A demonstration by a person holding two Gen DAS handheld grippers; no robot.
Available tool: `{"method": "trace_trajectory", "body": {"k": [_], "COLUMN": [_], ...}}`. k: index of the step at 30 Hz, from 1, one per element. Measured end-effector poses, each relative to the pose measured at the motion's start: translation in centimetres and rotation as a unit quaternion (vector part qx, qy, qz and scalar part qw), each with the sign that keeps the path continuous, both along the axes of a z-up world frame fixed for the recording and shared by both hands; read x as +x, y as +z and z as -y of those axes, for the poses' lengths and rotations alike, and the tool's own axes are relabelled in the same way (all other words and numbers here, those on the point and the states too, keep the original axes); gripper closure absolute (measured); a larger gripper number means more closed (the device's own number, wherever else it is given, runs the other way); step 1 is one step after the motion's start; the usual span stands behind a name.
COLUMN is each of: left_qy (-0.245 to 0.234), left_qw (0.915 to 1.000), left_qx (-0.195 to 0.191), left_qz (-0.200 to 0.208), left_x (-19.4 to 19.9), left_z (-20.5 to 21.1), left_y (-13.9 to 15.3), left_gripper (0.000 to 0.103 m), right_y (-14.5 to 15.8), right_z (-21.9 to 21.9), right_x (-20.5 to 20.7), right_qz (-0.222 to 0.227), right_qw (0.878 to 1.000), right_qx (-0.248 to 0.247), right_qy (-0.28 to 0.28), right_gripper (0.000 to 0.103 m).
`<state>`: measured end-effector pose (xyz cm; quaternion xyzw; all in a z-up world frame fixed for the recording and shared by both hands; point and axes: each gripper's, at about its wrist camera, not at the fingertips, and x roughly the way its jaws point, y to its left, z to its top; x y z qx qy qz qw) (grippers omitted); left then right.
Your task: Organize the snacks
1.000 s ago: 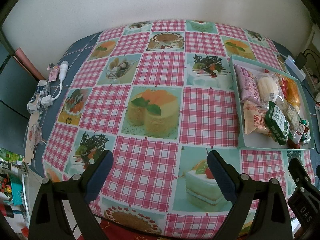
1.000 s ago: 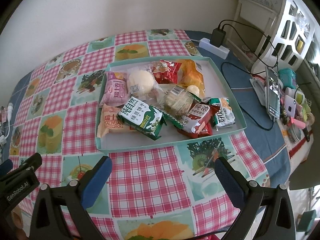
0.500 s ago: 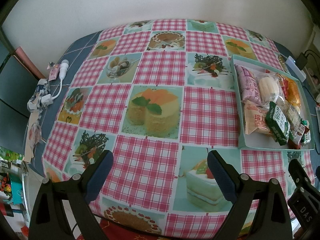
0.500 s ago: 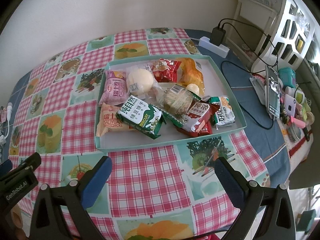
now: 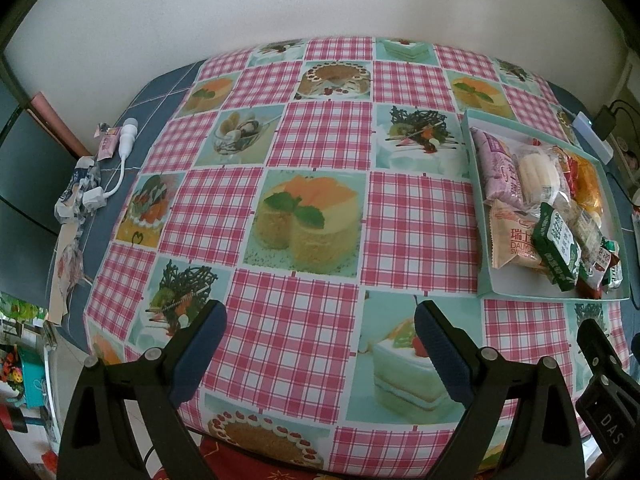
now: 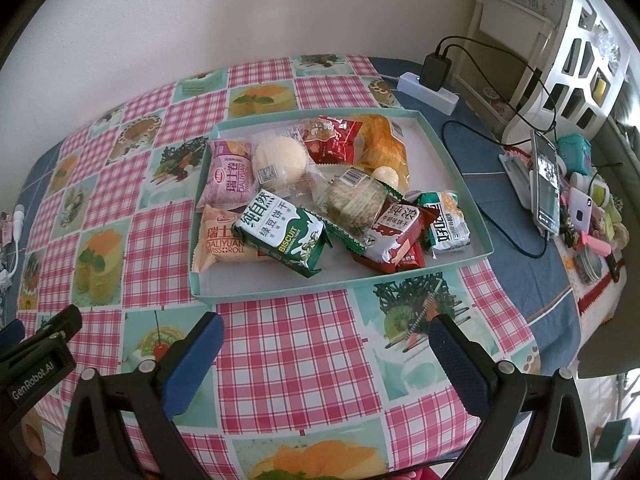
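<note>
Covering the table is a glossy tablecloth (image 6: 292,344) printed in pink gingham squares and cake pictures, and a shallow rectangular cardboard tray (image 6: 452,160) with mint-green walls is being seen lying on it, well ahead of the right gripper (image 6: 324,356). Crinkly plastic snack packets are being shown heaped together inside the tray: two Swiss roll packets, one pink (image 6: 231,179) and one orange (image 6: 218,242), one green-and-white biscuit packet (image 6: 280,232), one round pale bun (image 6: 280,158) in clear wrap, one dark red biscuit packet (image 6: 394,236), one red packet (image 6: 330,138) and one golden-orange bag (image 6: 382,140); others are overlapped and cannot be counted surely. Both blue-padded fingers of the right gripper are being held wide apart with nothing between them. The left gripper (image 5: 320,350) is likewise being held fully spread and empty over bare cloth, with the tray (image 5: 480,240) far off to its right. A white power strip (image 6: 430,86) with one black plug is lying beyond the tray.
</note>
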<state>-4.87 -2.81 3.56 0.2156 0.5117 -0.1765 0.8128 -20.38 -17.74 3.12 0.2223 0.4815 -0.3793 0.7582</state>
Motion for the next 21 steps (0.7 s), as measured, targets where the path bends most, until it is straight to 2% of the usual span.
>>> {"method": "trace_trajectory", "body": {"k": [21], "left_qy": [0.001], "left_qw": [1.0000], "left_qx": [0.000], "left_qz": [-0.001], "left_x": [0.08], "left_z": [-0.04], "left_y": [-0.03], "left_gripper": [0.008], "right_y": [-0.29], "right_z": [-0.03], "right_x": [-0.05], "right_qz": [-0.002], "right_qw": [1.000], "right_qx": [0.002], "right_qy": [0.001], "right_gripper": [0.000]}}
